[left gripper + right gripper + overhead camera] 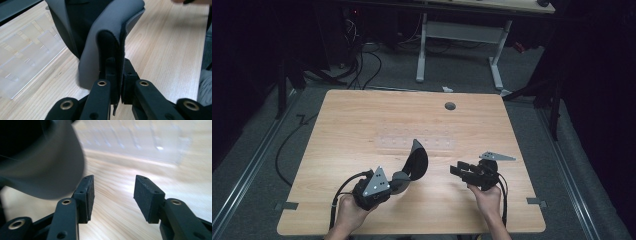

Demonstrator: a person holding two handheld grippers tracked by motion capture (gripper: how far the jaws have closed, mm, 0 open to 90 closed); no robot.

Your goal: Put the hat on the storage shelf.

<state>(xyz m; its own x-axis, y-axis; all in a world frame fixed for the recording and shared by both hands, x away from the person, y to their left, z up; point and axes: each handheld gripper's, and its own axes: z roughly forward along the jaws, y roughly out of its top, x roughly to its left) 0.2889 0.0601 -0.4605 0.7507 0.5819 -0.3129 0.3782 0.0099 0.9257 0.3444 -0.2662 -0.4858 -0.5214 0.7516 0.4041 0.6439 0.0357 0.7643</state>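
Neoprene-like soft grey-and-black curved pad (pixel 414 162) looks light and floppy; left gripper (pixel 393 184) pinches its 6 o'clock edge, right gripper (pixel 458 169) gapes empty at 3 o'clock—grab the free rim.

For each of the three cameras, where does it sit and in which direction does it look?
High view: above the person's side, looking forward and down on the wooden table; both hands, left gripper, right gripper.
Left gripper view: rides on the left gripper, looking along jaws shut on the folded edge of a grey, black-lined soft piece.
Right gripper view: rides on the right gripper, looking between open jaws at the tabletop.
Shared: all three show the grey piece and a clear plastic tray.
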